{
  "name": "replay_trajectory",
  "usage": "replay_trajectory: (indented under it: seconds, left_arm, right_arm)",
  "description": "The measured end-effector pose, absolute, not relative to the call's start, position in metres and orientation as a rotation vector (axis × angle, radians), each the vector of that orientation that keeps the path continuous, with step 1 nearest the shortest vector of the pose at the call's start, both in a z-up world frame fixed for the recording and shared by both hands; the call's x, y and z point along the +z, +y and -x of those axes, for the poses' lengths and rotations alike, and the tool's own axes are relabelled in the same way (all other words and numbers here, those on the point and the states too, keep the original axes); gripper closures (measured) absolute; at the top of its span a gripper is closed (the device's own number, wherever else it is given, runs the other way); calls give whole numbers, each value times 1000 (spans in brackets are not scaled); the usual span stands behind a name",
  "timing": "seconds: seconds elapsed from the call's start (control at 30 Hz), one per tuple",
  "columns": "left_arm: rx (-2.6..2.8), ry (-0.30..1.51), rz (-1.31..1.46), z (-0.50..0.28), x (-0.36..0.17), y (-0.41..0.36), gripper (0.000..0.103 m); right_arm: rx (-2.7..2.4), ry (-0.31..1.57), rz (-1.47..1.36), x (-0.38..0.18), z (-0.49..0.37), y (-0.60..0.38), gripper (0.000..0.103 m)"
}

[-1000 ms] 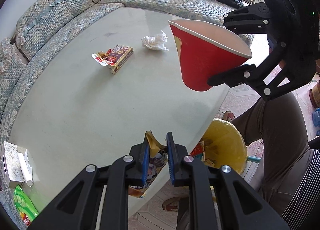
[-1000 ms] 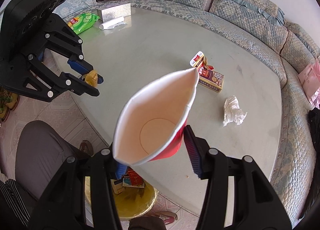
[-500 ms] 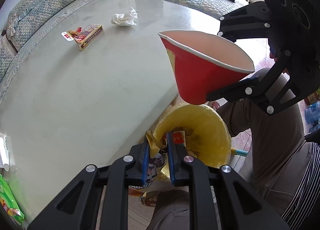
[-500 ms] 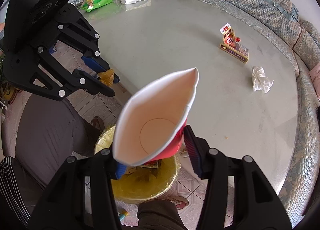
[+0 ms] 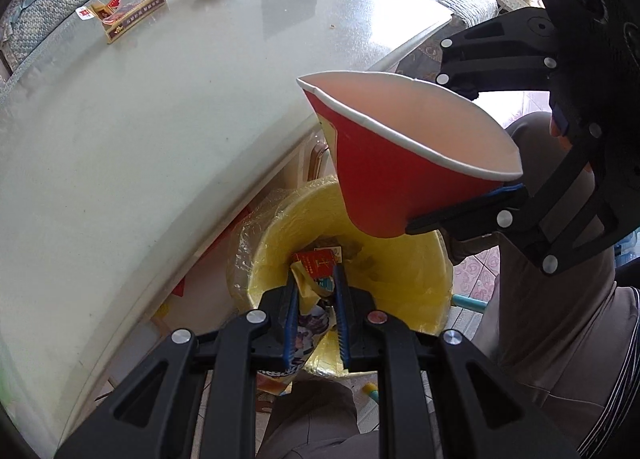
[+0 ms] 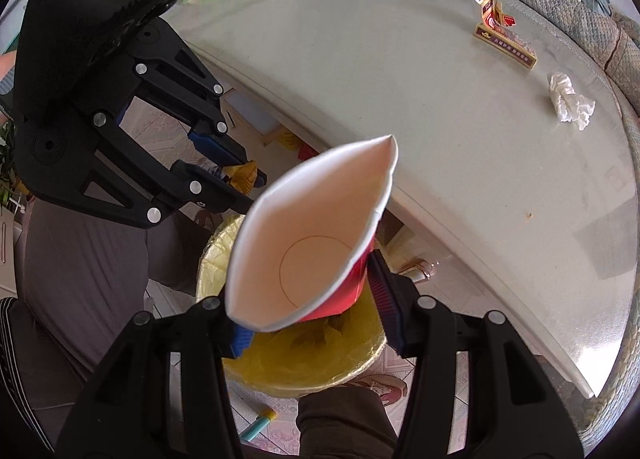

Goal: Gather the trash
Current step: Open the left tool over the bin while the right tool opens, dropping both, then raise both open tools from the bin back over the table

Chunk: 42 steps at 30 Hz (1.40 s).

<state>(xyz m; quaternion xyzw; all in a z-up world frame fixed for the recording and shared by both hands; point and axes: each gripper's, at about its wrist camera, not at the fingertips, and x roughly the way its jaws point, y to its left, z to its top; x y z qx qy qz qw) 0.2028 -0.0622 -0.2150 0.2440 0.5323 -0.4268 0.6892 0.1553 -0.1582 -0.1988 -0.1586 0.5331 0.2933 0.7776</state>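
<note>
Left tool (image 5: pixel 316 299) grips wrapper (image 5: pixel 306 323), right tool (image 6: pixel 310 315) empty cup (image 6: pixel 316 235), above littered bin (image 5: pixel 404 283)

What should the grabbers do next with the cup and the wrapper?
Probably open both and let go. The left gripper pinches a crumpled wrapper and the right gripper squeezes the red paper cup, and both hang right above the yellow-lined trash bin, so the trash should drop inside.

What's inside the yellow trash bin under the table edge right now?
The yellow trash bin has a yellow liner holding a red printed wrapper and some crumpled scraps. The rest of its bottom is covered by the left gripper and the red paper cup.
</note>
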Motion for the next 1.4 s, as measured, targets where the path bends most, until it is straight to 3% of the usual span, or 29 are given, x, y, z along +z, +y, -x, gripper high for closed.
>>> replay_trajectory:
  seconds: [0.6, 0.8, 0.87, 0.9, 1.07, 1.33, 1.4]
  left_arm:
    - [-1001, 1288, -500, -206, -288, -89, 82]
    - [-982, 1295, -487, -208, -289, -89, 58]
    - [-973, 1300, -484, -209, -288, -86, 37]
    - [-972, 1306, -480, -209, -288, -83, 33]
    - [-916, 1308, -487, -209, -284, -60, 23]
    - [-838, 1315, -472, -208, -267, -22, 18]
    - [-821, 1317, -467, -206, -265, -14, 17]
  right_arm:
    - [640, 1279, 347, -248, -148, -168, 53]
    - [649, 1300, 350, -255, -147, -163, 53]
    - [655, 1308, 354, -259, -148, -166, 53]
    - [656, 1309, 359, -260, -148, -164, 53]
    - [677, 1332, 380, -269, -147, -151, 53]
    - [706, 1406, 448, -308, -152, -126, 53]
    - [687, 1432, 460, -315, -150, -123, 44]
